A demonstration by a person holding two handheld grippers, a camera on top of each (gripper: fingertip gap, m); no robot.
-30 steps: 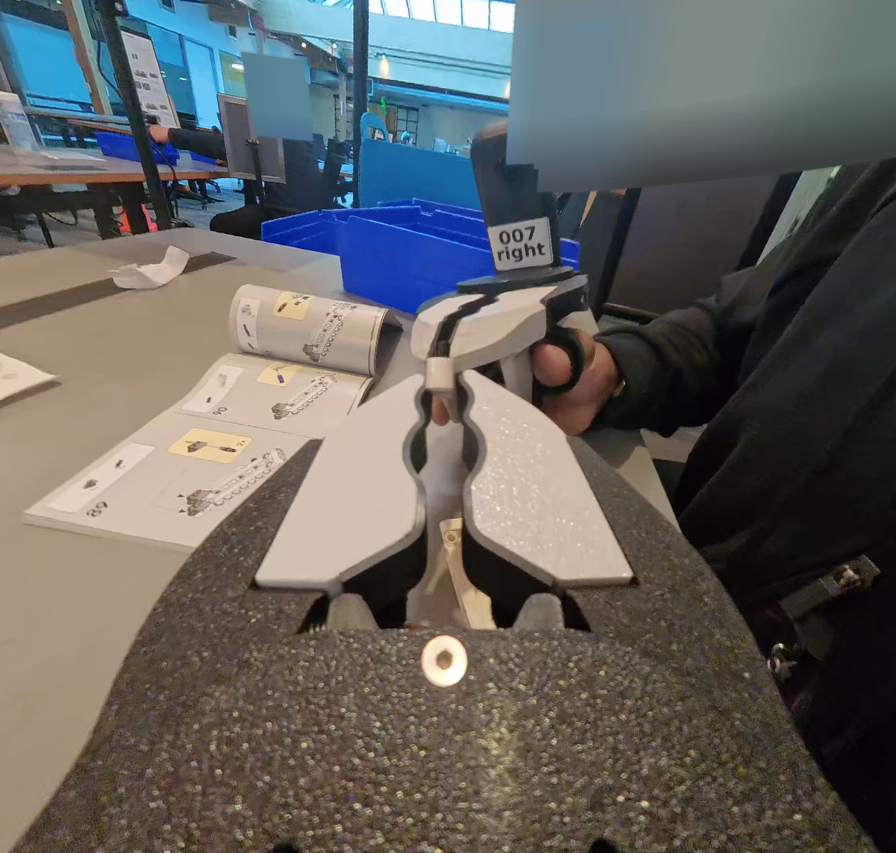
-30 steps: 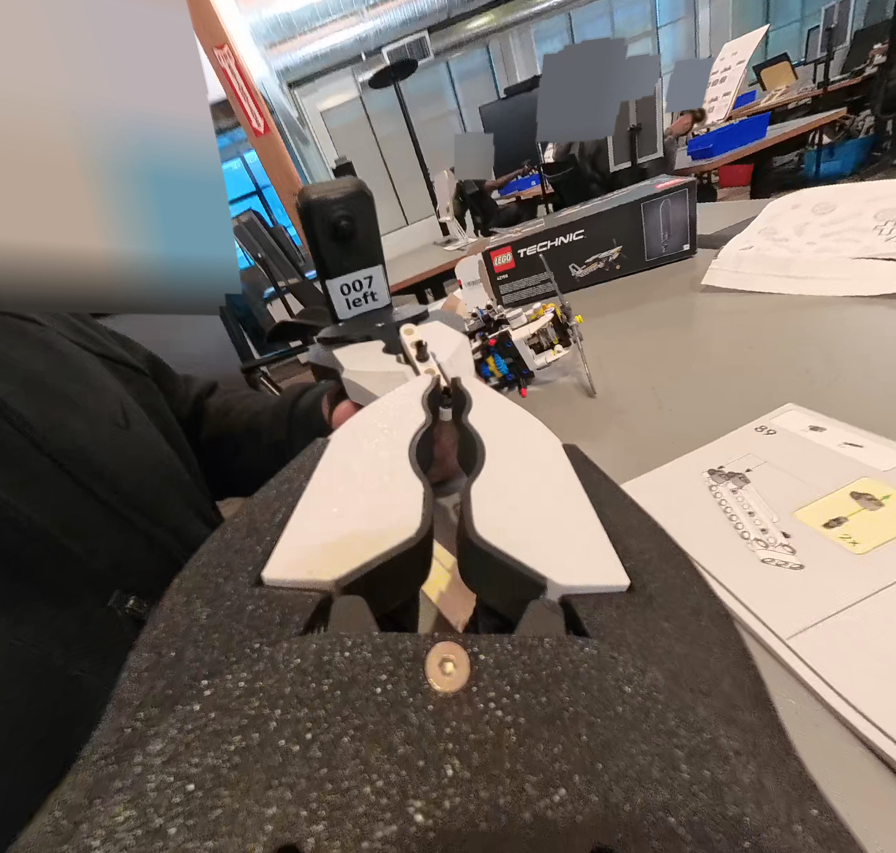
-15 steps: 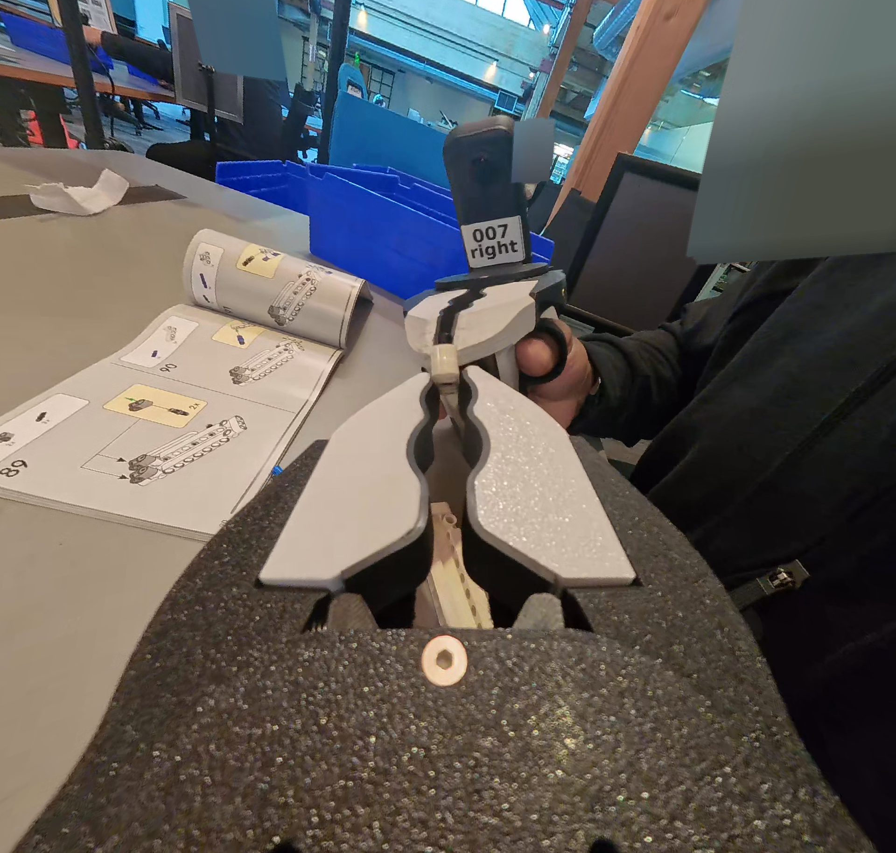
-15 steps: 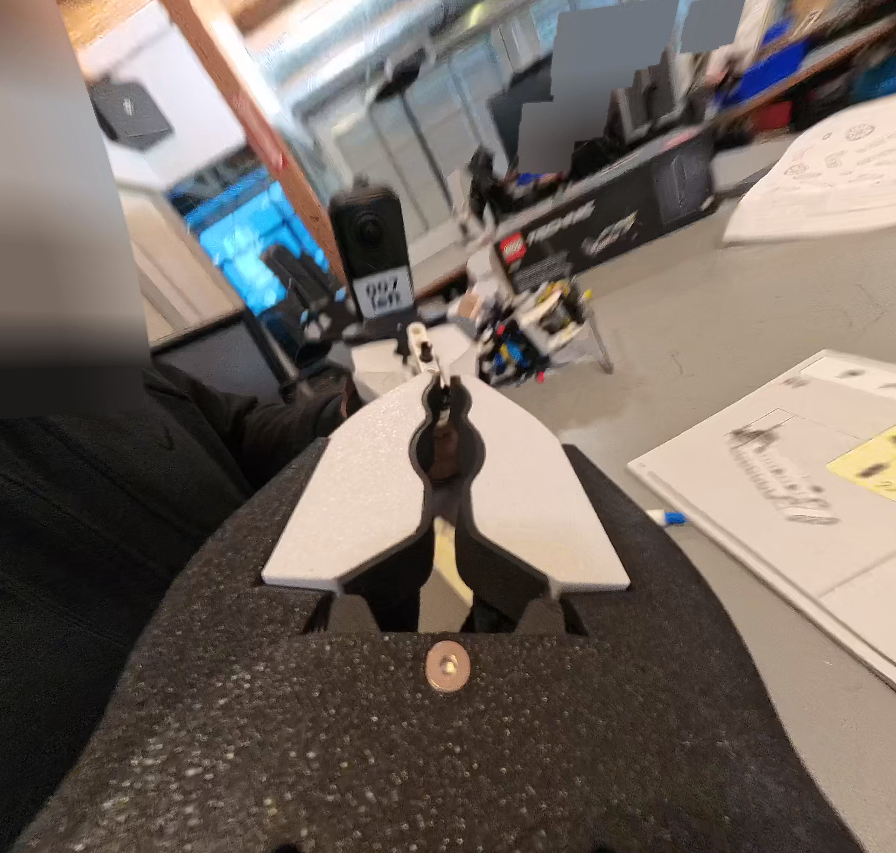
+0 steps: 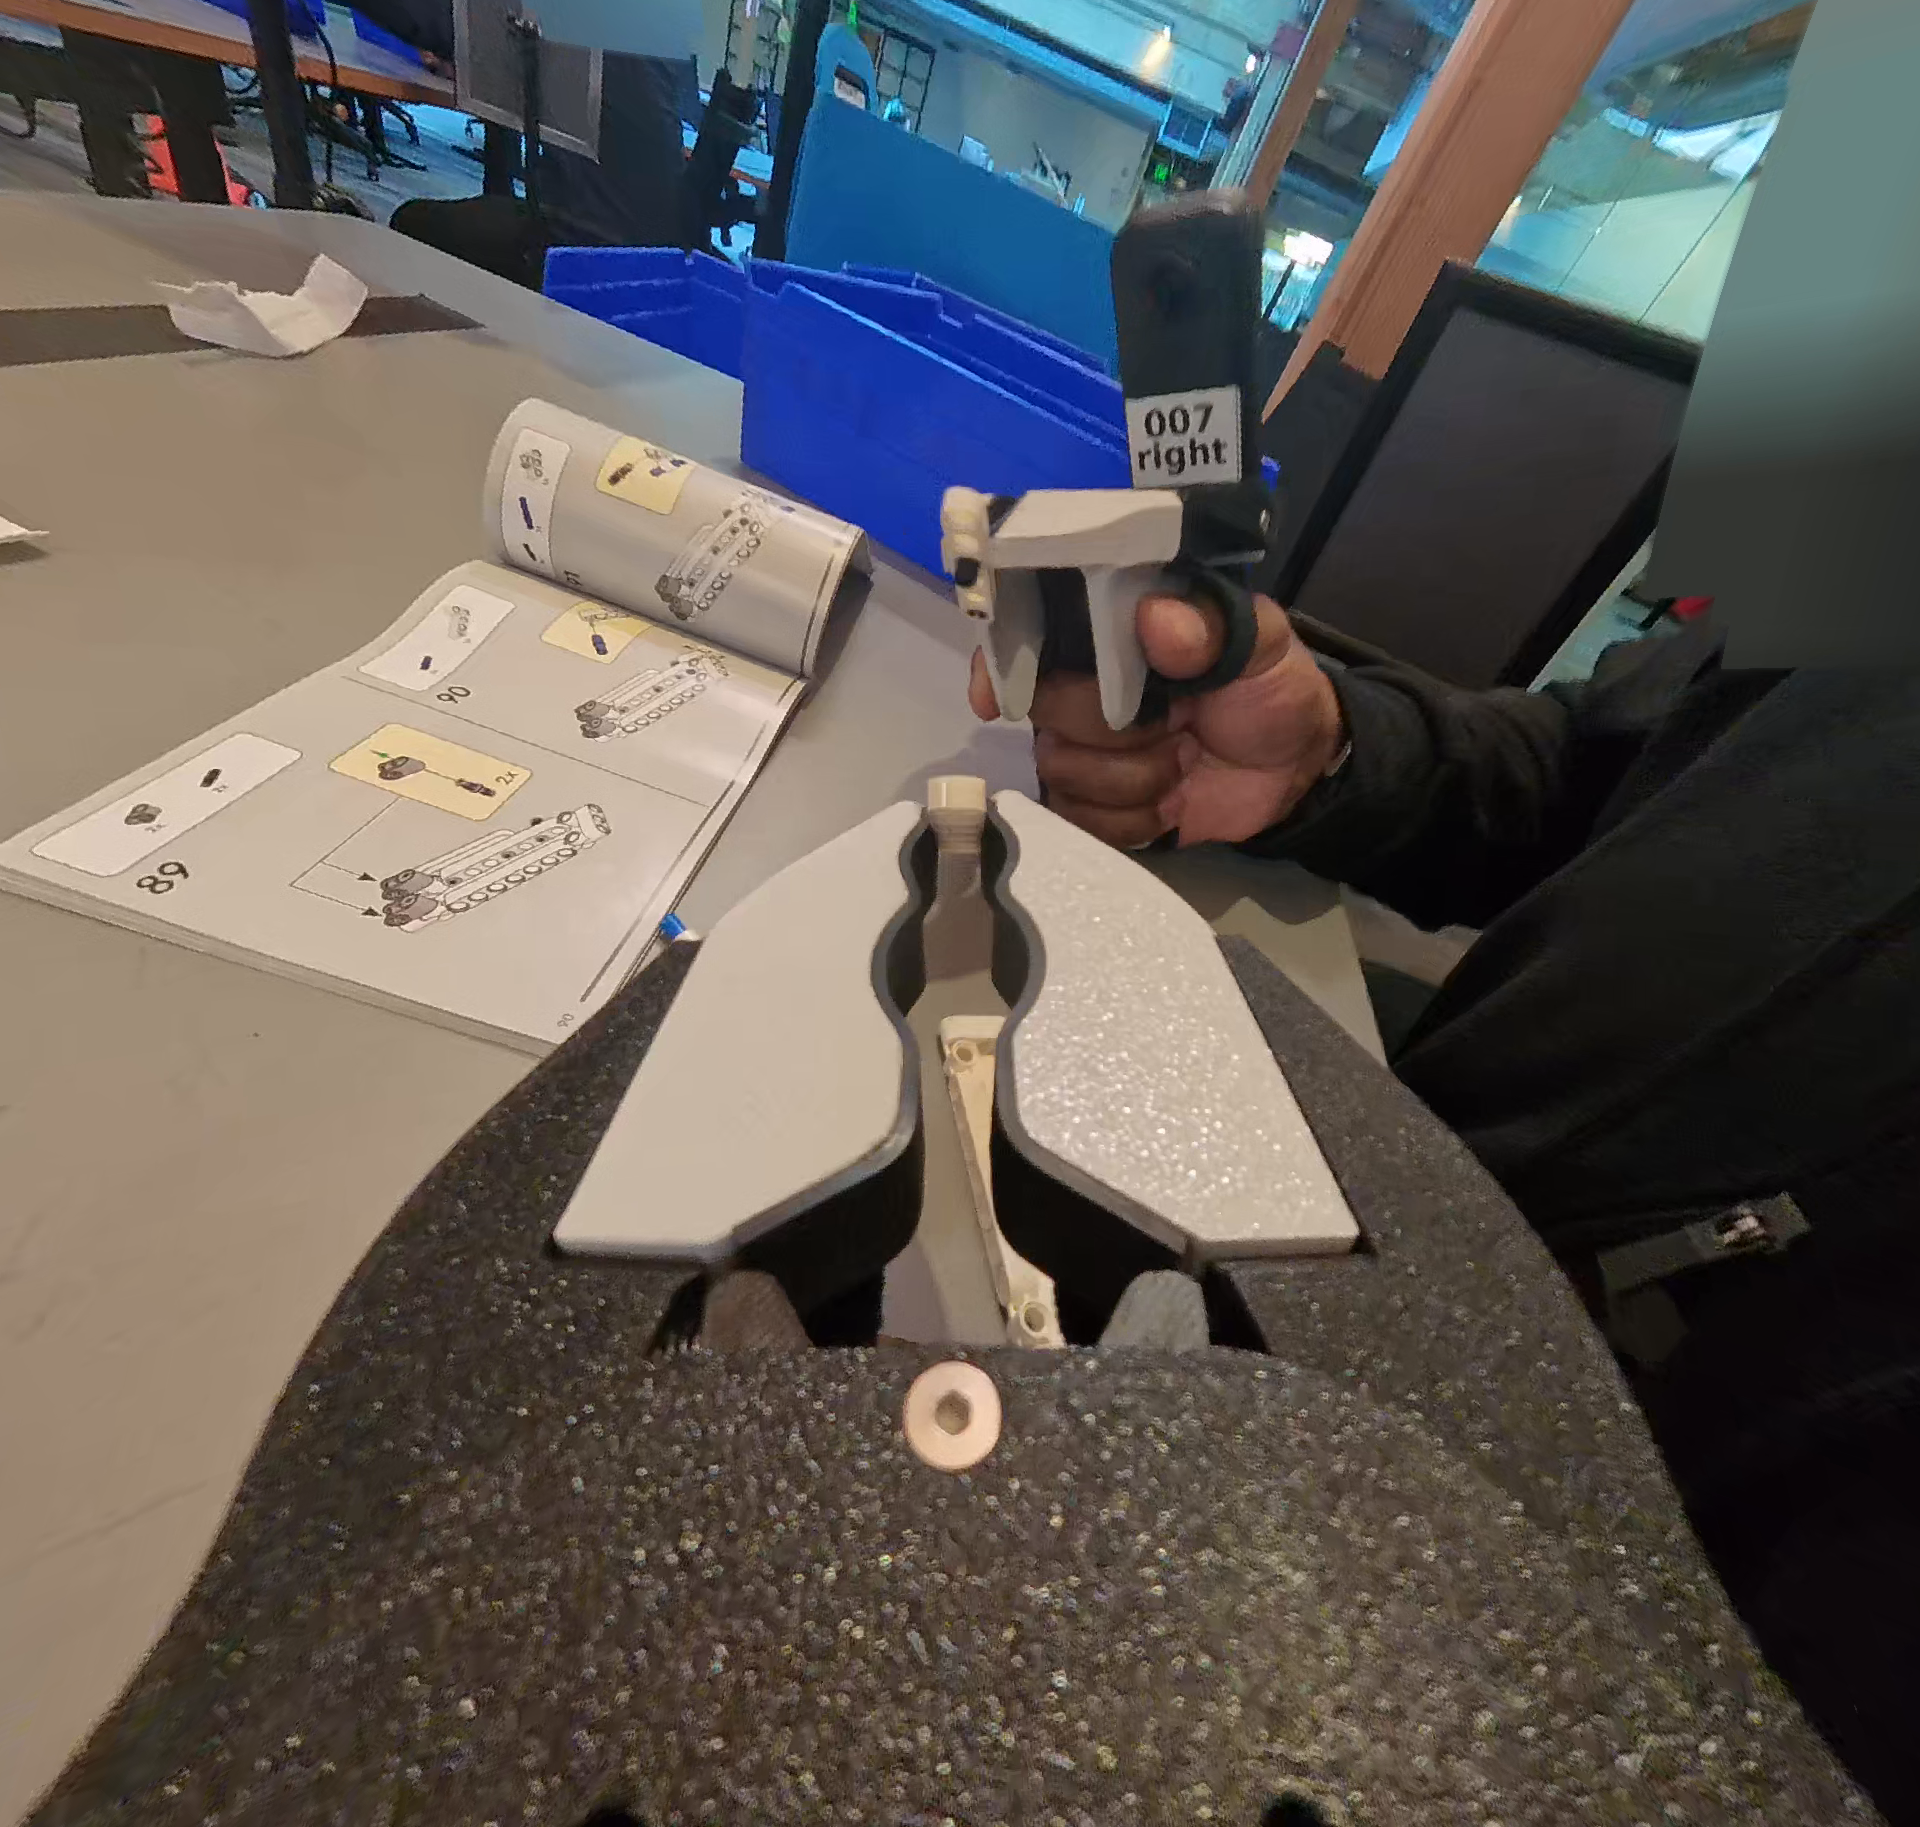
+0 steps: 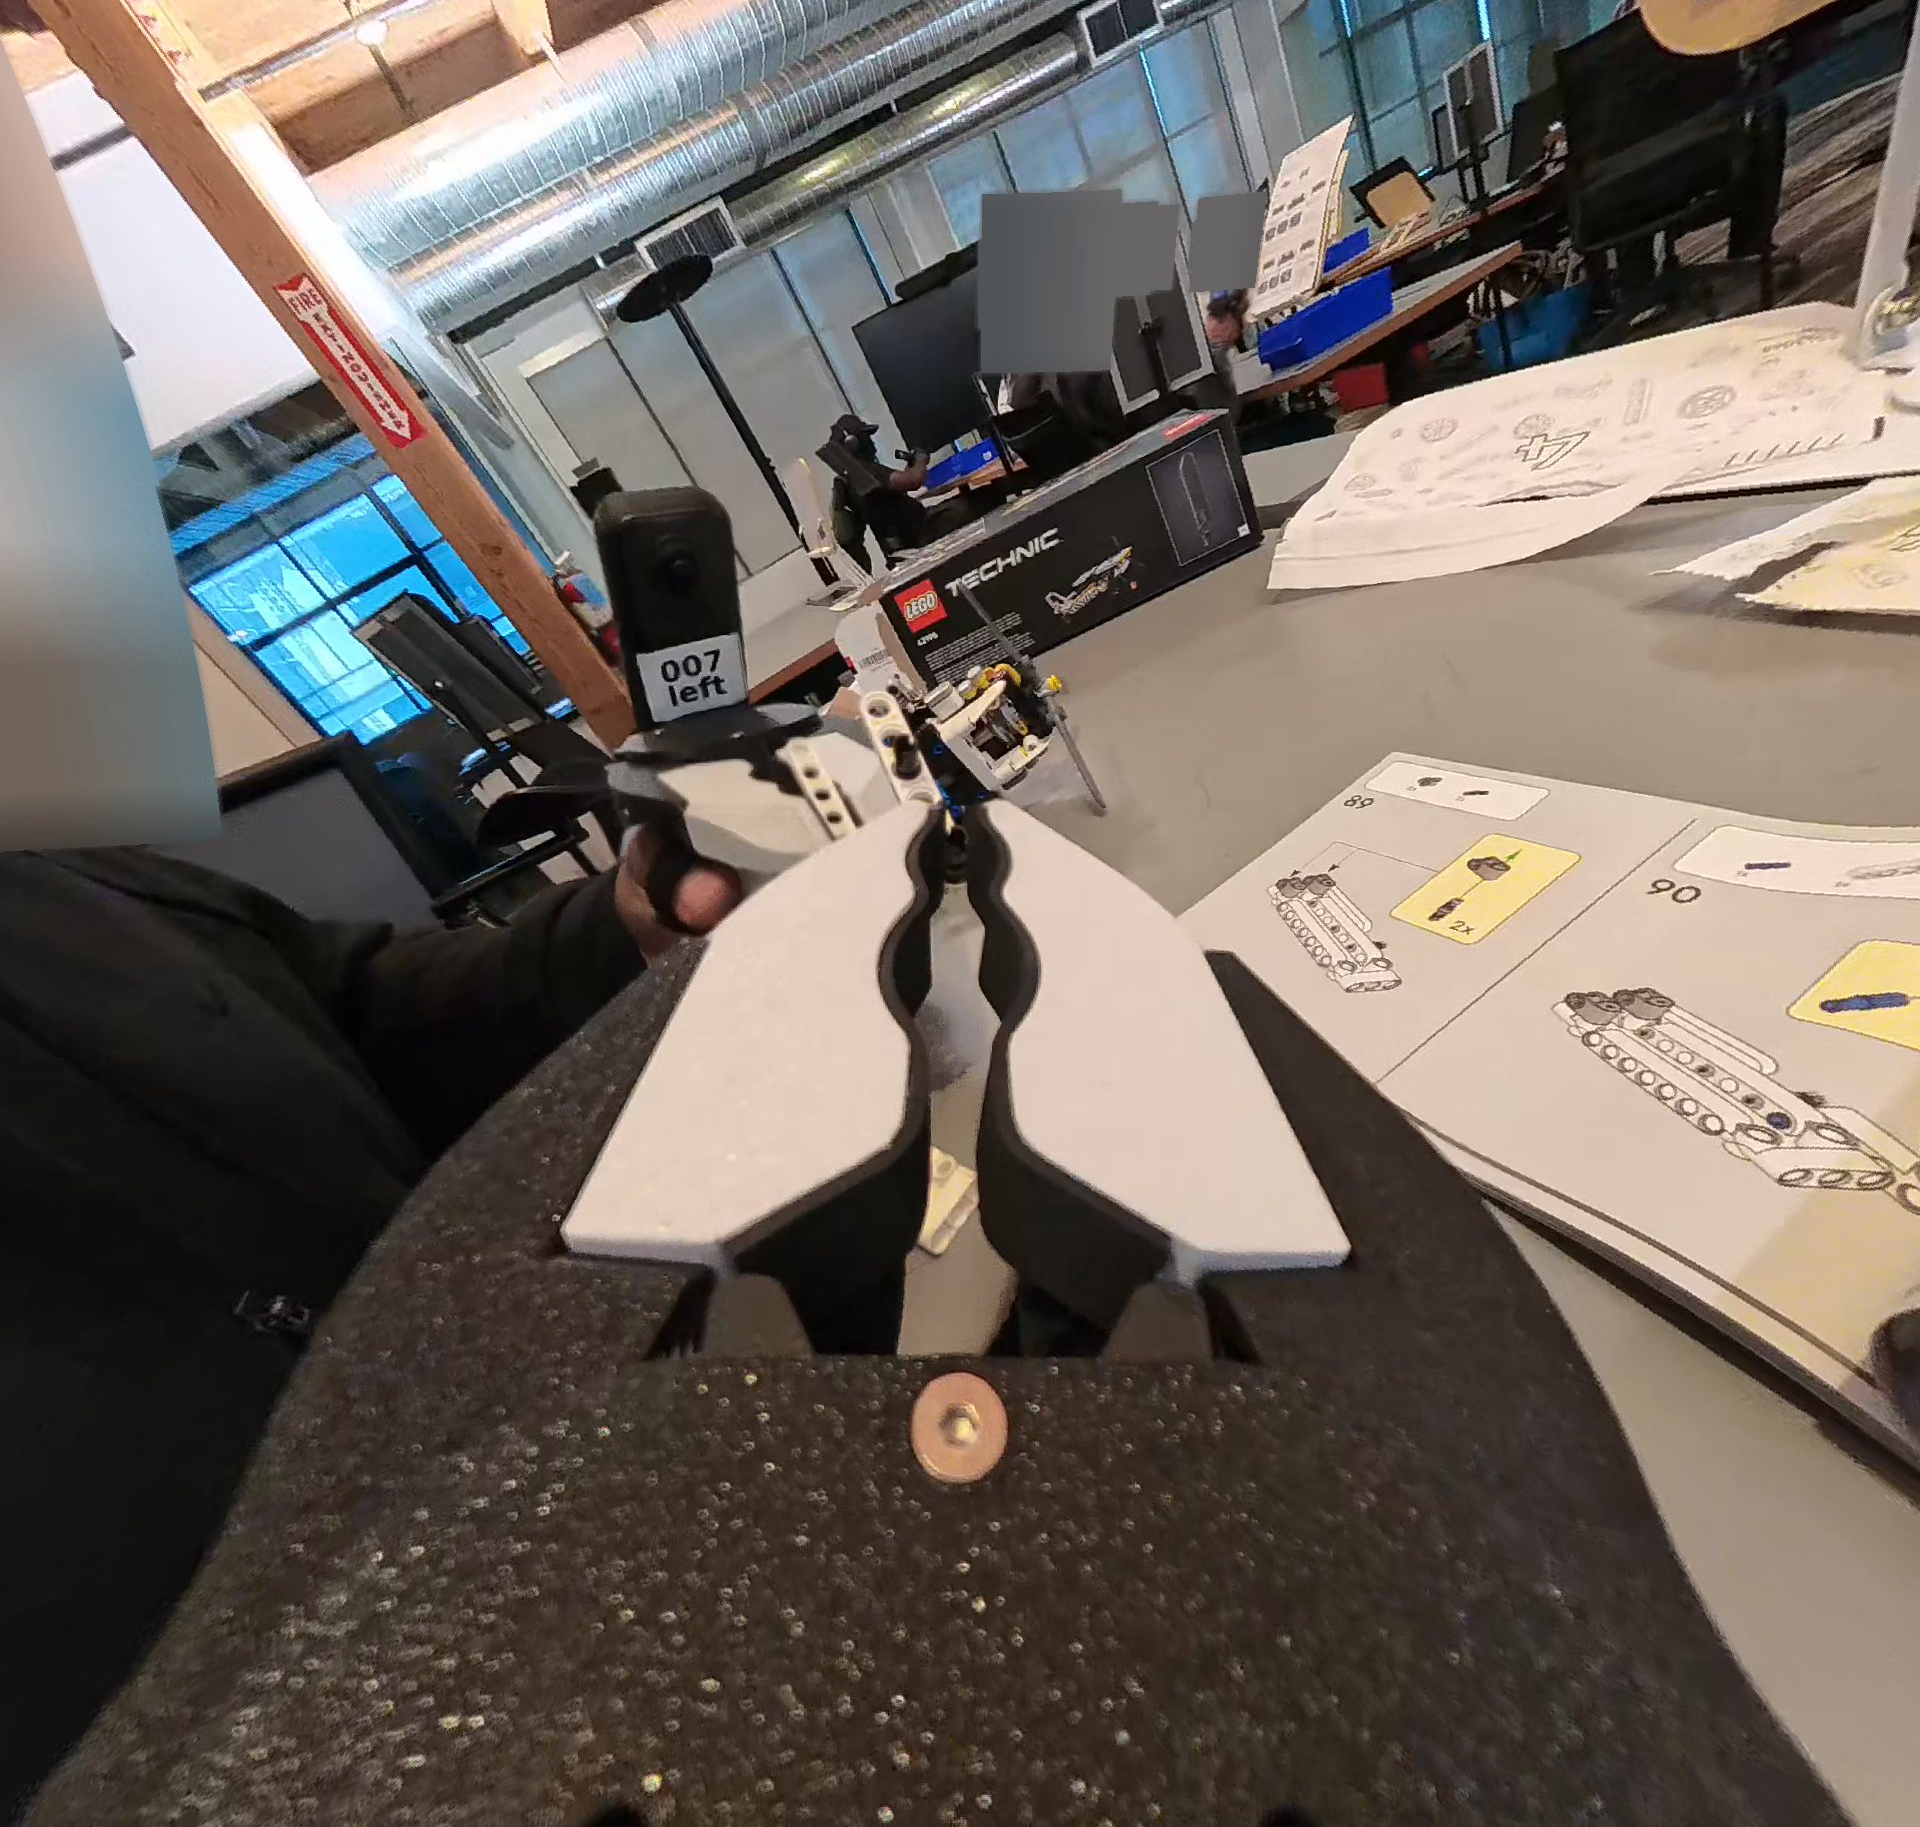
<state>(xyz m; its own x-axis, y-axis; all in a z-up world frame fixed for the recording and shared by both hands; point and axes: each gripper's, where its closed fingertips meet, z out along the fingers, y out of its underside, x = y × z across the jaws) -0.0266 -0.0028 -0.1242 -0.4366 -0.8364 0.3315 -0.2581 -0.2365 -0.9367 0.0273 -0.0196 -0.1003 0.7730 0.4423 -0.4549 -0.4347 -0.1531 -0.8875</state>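
My left gripper point(image 5: 956, 821) is shut on a white holed beam point(image 5: 982, 1133). The beam's top end pokes out above the fingertips. It also shows between the left gripper's fingers in the right wrist view point(image 6: 821, 790). My right gripper point(image 6: 951, 827) is shut on another white holed beam point(image 6: 888, 738) that carries a black pin and stands up from its tips. In the left wrist view the right gripper point(image 5: 966, 551) is up and to the right of my left tips, a hand's width away, with its beam point(image 5: 964, 541) at its tips. Both grippers are held above the grey table point(image 5: 208, 1206).
An open instruction booklet point(image 5: 436, 759) lies on the table, and shows in the right wrist view point(image 6: 1558, 967). Blue bins point(image 5: 914, 395) and crumpled paper point(image 5: 270, 307) sit farther off. A part-built model point(image 6: 997, 717), a black box point(image 6: 1081, 551) and loose sheets point(image 6: 1558, 447) lie beyond. The left gripper's tips are roughly 7 centimetres from the right gripper's.
The two grippers stood tip to tip before and have drawn apart. The right gripper has moved up and to the right in the left wrist view. Each keeps its beam.
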